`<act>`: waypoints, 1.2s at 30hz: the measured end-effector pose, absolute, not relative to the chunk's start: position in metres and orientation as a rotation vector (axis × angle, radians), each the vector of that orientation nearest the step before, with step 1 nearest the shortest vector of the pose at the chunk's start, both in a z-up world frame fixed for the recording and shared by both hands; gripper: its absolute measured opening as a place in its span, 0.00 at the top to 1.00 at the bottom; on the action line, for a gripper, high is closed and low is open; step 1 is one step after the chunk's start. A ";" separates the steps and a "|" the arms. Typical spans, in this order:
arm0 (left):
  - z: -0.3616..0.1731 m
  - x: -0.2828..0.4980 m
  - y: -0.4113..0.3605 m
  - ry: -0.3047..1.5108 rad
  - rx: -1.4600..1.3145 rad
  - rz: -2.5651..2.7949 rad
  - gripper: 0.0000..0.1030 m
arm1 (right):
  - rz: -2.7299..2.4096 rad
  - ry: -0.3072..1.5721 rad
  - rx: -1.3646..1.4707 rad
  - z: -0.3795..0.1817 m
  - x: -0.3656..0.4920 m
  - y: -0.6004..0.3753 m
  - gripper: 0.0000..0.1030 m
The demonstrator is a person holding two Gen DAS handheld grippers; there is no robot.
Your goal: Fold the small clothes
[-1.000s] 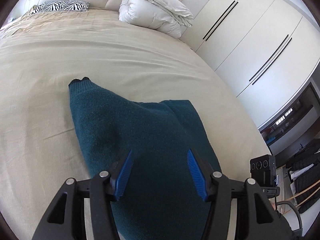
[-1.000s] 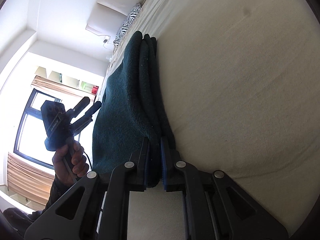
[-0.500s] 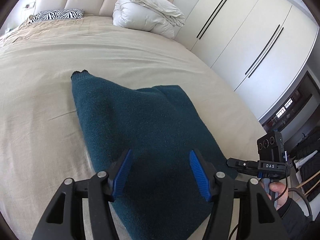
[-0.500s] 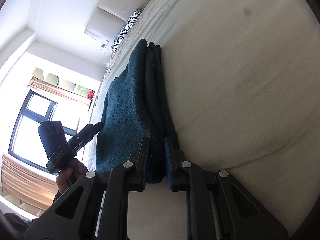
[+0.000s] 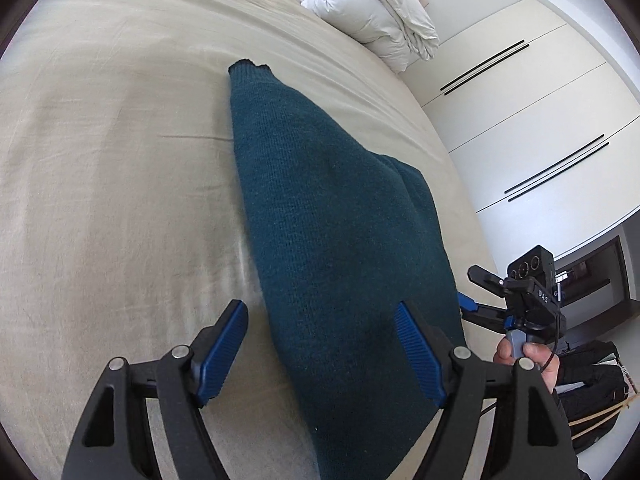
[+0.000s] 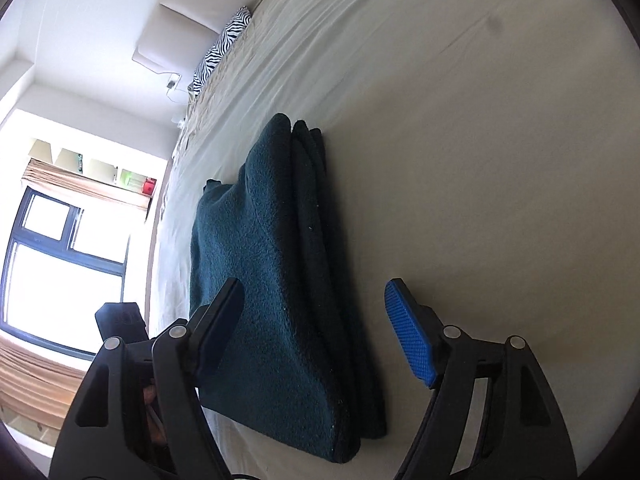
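Note:
A dark teal knit sweater (image 5: 336, 240) lies folded in several layers on the beige bed sheet (image 5: 112, 184), one cuff pointing to the far end. My left gripper (image 5: 320, 348) is open and empty, hovering over the sweater's near end. My right gripper (image 6: 316, 332) is open and empty, its jaws wide apart on either side of the folded stack's (image 6: 280, 280) near edge, holding nothing. The right gripper also shows in the left wrist view (image 5: 520, 304) at the sweater's right edge, held by a hand.
A rolled white duvet (image 5: 372, 12) lies at the head of the bed. A zebra-print pillow (image 6: 220, 52) sits by the headboard. White wardrobe doors (image 5: 540, 112) stand along the bed's right side. A window (image 6: 60, 264) is on the other side.
My right gripper was shut on the sweater's folded edge; it has opened wide and let go. My left gripper stayed open and shifted a little over the sweater.

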State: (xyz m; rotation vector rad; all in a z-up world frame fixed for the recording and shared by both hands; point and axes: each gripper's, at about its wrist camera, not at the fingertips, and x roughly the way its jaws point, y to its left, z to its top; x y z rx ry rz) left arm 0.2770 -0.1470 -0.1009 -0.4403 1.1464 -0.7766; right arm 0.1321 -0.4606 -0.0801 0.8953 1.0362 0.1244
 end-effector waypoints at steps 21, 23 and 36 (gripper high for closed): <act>-0.091 0.278 -0.183 1.206 -0.192 -0.661 0.58 | 0.074 1.233 0.420 -0.079 0.209 -0.383 0.74; -0.082 0.273 -0.187 1.186 -0.139 -0.643 0.60 | 0.021 1.232 0.289 -0.068 0.208 -0.363 0.77; 0.008 0.187 -0.095 1.026 -0.112 -0.624 0.63 | 0.027 1.057 0.087 0.020 0.133 -0.269 0.80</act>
